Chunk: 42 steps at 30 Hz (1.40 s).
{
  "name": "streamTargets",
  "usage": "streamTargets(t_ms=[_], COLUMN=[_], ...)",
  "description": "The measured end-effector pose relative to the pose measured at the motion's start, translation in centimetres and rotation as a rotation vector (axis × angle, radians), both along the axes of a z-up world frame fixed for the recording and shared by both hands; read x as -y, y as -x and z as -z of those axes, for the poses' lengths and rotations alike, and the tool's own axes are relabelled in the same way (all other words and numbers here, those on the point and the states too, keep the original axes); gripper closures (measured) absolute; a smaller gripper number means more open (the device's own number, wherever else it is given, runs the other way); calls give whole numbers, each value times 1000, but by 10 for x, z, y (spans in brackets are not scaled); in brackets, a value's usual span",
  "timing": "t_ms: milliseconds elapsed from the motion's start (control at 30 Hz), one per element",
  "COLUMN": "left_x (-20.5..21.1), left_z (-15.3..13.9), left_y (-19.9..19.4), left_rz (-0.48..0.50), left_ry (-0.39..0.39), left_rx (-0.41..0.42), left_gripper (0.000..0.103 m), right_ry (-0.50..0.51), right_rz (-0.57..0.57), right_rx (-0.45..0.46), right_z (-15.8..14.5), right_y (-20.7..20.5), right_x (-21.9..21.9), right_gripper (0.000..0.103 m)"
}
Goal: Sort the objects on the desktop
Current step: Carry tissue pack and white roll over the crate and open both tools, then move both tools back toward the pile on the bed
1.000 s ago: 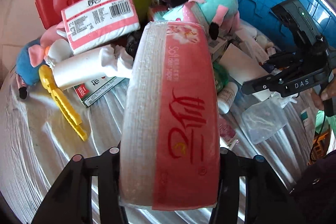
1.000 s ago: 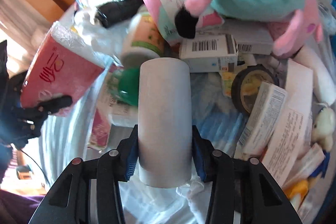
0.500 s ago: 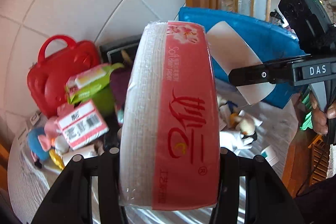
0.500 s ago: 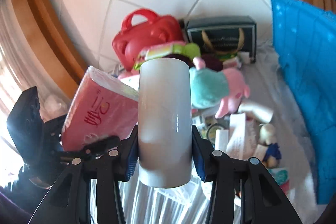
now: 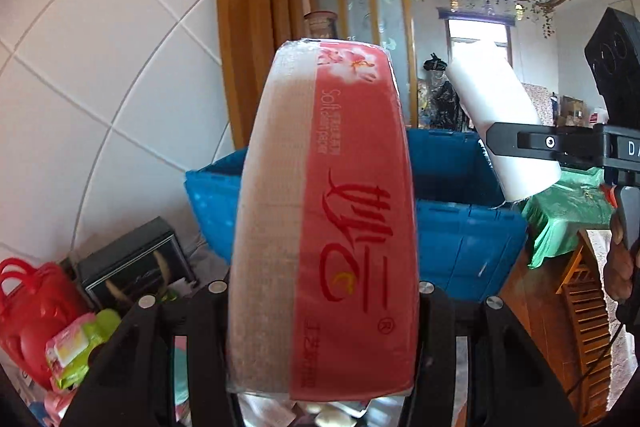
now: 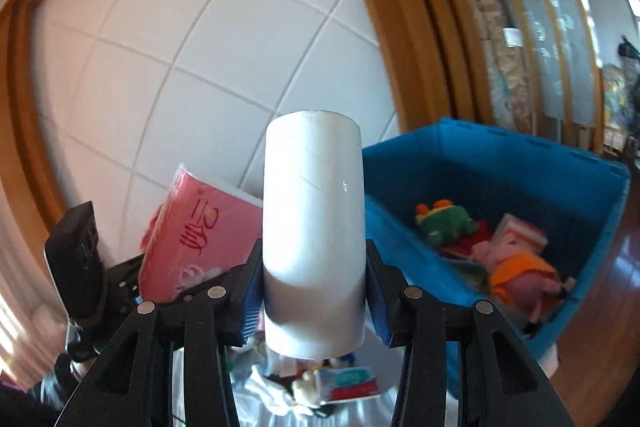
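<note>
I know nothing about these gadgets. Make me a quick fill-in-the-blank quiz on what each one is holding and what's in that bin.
1. The left hand-held gripper holds a pack of tissues whose wrapper is white and ____.
2. The right hand-held gripper holds a white ____.
3. The bin beside the table is ____ in colour.
4. The bin already holds a ____ frog toy.

Missing words: red; roll; blue; green

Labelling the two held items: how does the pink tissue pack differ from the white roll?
The tissue pack is a flat-sided block, pink with red print; the white roll is a plain, unprinted cylinder. The left gripper clamps the pack, the right gripper the roll. Both are lifted near the blue bin.
</note>
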<state>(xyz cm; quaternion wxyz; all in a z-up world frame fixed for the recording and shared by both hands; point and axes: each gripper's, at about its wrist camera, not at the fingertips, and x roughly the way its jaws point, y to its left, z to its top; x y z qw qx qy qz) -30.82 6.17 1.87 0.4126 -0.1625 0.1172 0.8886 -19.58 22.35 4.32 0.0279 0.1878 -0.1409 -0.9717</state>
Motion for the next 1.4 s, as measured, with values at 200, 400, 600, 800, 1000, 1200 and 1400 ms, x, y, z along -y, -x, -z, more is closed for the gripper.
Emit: streamTargets(t_ms=[200,400,600,800,1000,1200,1400], left_x=[-99,-165,-209,-194,-171,-164,-154], left_z=[-20,-26,-40,-54,-41,-27,-23], left_y=[12,36,54,49,44,34,24], left_rz=[58,27,-90,-217,-331,-376,-430], left_ry=[6,23,107,66,26,41,51], left_rx=[-18,7,-53,-126,-108,-102,-129], left_gripper=[55,54,33,9,9,9,9], right_ry=[67,134,212,167,-70,-197,-196], right_rz=[102,133,204,202,321,316,273], right_rx=[-8,6,37,-3,-13,16,40], right_z=[-7,-1,7,-3,-11,-1,9], right_y=[-1,15,43,33,27,38,42], right_x=[-95,-165,-219,-223,-199,-181,-177], right_gripper=[59,59,23,19,4,1,0])
